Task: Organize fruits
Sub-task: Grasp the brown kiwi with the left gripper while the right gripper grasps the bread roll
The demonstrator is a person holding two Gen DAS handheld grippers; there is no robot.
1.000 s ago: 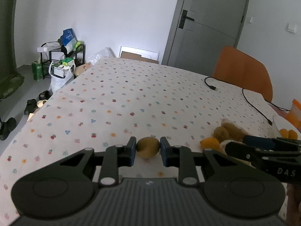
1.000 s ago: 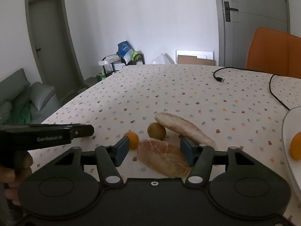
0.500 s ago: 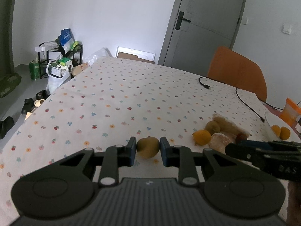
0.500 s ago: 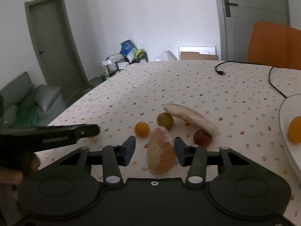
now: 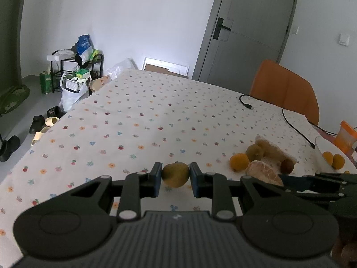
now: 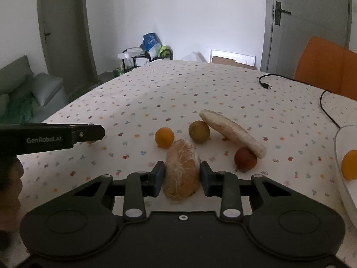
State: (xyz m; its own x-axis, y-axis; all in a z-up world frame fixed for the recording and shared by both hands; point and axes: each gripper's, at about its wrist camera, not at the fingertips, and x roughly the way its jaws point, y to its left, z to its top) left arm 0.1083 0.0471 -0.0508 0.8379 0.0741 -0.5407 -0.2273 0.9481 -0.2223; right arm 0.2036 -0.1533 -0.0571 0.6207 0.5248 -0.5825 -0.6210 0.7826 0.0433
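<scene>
Dotted tablecloth (image 5: pixel 156 116) fills both views, w/ an orange chair (image 5: pixel 283 87) upper right. Left gripper (image 5: pixel 175 176) is clamped on a brownish-green fruit (image 5: pixel 175 174), center frame. Right gripper (image 6: pixel 181 178) pinches the peeled citrus chunk (image 6: pixel 181 169) at lower center. It's soft imo, so squeeze lightly and keep it level on the way to the white plate (image 6: pixel 341 167) at right edge.

The left gripper (image 5: pixel 175 178) clamps a yellow-green fruit (image 5: pixel 175 174) above the flowered tablecloth (image 5: pixel 156 116).

Two kiwis (image 5: pixel 175 174) (image 6: pixel 199 131), three oranges (image 6: pixel 164 137) (image 5: pixel 328 157) (image 5: pixel 338 161), two pomelo pieces (image 6: pixel 181 174) (image 6: pixel 232 129), one reddish fruit (image 6: pixel 245 159).
</scene>
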